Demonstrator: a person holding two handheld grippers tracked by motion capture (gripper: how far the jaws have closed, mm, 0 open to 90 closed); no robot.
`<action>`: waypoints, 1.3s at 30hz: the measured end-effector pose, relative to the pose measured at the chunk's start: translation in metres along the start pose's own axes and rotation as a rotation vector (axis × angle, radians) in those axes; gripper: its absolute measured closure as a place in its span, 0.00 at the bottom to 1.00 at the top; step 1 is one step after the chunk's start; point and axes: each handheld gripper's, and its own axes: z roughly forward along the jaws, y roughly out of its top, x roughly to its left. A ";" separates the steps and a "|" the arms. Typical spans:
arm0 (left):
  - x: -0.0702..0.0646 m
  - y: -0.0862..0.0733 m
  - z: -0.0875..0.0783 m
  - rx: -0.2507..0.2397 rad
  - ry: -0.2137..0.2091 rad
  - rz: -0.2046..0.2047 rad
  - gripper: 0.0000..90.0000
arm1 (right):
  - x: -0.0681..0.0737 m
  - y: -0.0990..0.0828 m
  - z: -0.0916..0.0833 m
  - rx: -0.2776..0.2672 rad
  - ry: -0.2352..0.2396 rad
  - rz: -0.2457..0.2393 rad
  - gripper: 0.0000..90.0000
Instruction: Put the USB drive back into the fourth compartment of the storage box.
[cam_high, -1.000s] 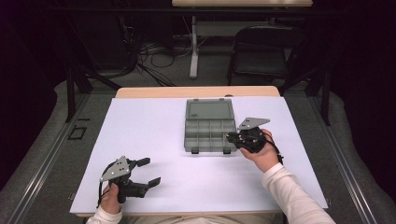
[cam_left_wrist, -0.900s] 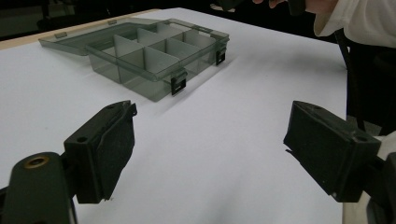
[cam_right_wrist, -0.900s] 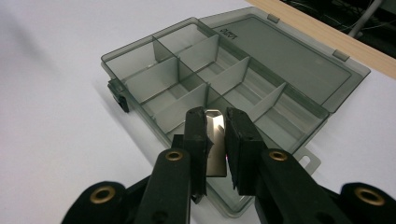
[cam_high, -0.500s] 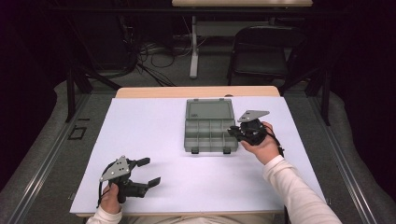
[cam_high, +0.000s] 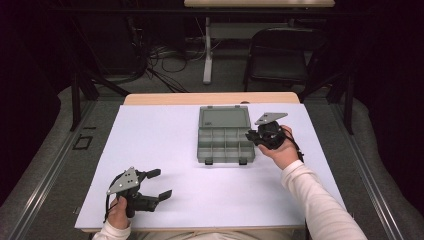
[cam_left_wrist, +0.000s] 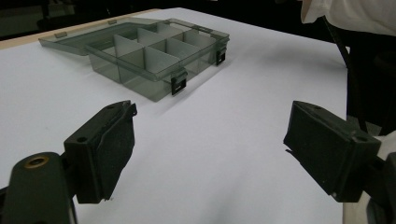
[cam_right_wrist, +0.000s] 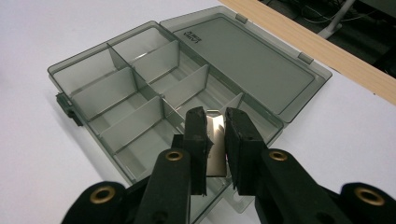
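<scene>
A smoky grey compartment box (cam_high: 224, 161) lies open at the middle of the white table, its lid (cam_high: 224, 118) folded flat toward the far side. At the box's right edge my right gripper (cam_high: 251, 136) points left over it. In the right gripper view the right gripper (cam_right_wrist: 215, 119) is shut on a thin pale divider plate (cam_right_wrist: 216, 140), above the near compartments of the box (cam_right_wrist: 116, 93). My left gripper (cam_high: 159, 183) rests open at the front left of the table. Its jaws (cam_left_wrist: 210, 154) stand wide with nothing between them, and the box (cam_left_wrist: 154, 56) lies well ahead.
The white table sheet (cam_high: 165, 145) ends at a wooden strip (cam_high: 210, 98) along the far edge. Behind the table stand a black chair (cam_high: 280, 55) and a table leg with cables on the floor (cam_high: 207, 55). A white sleeve (cam_high: 320, 200) reaches in from the bottom right.
My right gripper has shifted a little toward the far side along the box's right edge, jaws still shut. The left gripper has stayed where it was.
</scene>
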 end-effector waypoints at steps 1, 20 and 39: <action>0.000 0.000 0.000 0.000 0.000 0.000 0.17 | -0.001 0.001 0.001 0.001 0.000 0.004 0.88; 0.000 0.000 0.000 0.000 -0.001 0.001 0.17 | -0.010 0.008 0.015 0.035 -0.026 0.002 0.88; 0.000 0.000 0.000 0.000 -0.003 0.001 0.17 | -0.015 0.003 0.044 0.074 -0.037 0.017 0.88</action>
